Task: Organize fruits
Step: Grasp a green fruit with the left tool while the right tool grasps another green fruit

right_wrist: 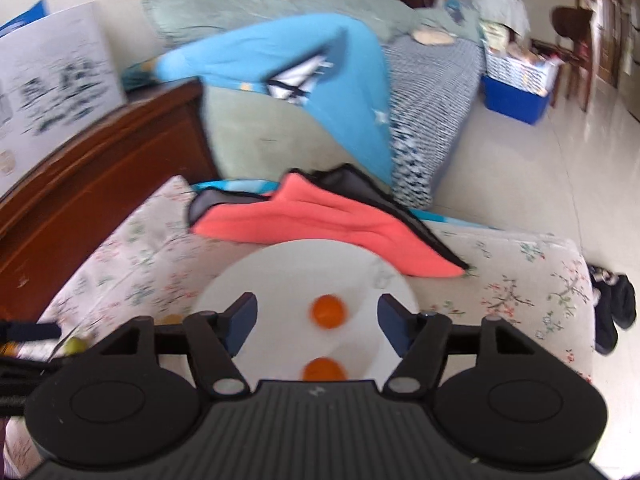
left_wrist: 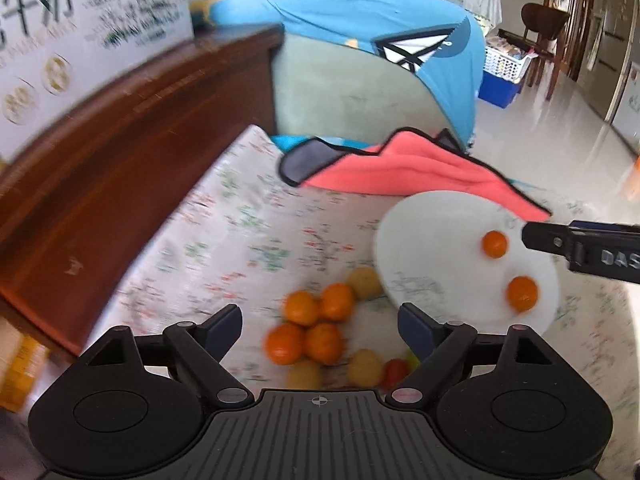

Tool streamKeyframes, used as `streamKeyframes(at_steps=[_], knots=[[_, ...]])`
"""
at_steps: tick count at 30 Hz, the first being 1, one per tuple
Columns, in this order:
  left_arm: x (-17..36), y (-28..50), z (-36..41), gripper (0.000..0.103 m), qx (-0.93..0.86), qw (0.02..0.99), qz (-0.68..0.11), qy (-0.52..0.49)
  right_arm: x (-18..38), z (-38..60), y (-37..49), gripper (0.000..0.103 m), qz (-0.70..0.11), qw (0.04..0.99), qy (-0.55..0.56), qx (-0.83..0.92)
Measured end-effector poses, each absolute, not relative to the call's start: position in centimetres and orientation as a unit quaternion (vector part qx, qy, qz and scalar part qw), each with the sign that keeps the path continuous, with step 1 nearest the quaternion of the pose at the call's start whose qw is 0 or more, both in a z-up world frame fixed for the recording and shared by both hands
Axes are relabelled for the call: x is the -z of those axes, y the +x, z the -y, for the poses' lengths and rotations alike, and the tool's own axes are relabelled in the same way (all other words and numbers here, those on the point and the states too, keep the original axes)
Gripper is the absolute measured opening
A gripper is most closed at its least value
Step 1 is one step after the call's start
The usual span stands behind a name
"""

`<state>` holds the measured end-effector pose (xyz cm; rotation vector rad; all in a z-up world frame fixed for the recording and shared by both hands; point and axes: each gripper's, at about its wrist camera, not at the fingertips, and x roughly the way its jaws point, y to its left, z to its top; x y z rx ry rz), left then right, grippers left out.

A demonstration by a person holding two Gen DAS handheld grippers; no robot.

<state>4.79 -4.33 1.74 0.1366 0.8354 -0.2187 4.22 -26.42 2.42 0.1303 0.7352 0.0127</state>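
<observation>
Early stage: two oranges (left_wrist: 508, 268) sit on the white plate (left_wrist: 432, 240), four more plus yellowish fruits remain in the pile (left_wrist: 320, 332) on the floral worktop (left_wrist: 240, 240); left gripper (left_wrist: 320, 316) and right gripper (right_wrist: 318, 312) both spread wide, holding nothing.

Your surface (left_wrist: 224, 240) wears a floral cloth. Directly on it you have a white plate (left_wrist: 432, 248) beside a loose cluster of oranges (left_wrist: 312, 328) and yellow fruits (left_wrist: 362, 368) — and, at the far edge, a coral towel (left_wrist: 400, 168) touching the plate's rim.
</observation>
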Motion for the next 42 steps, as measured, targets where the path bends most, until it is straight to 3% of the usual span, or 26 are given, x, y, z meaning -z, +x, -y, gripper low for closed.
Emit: streamKeyframes(at_steps=[16, 25, 30, 42], knots=[[-2.0, 4.4, -4.4, 0.09, 0.075, 0.903, -0.422, 0.015, -1.5, 19.8, -0.9, 0.067, -0.372, 0.921, 0.04, -0.105], [-0.9, 4.6, -6.1, 0.09, 0.052, 0.899, -0.434, 0.024, 0.1, 17.0, -1.8, 0.06, -0.385, 0.908, 0.025, -0.163], [-0.2, 5.0, -6.0, 0.089, 0.051, 0.898, -0.436, 0.038, 1.2, 15.1, -2.1, 0.051, -0.39, 0.901, 0.005, -0.192], [1.7, 6.1, -5.3, 0.087, 0.072, 0.898, -0.426, 0.086, 2.5, 12.1, -1.0, 0.048, -0.37, 0.896, -0.021, -0.245]])
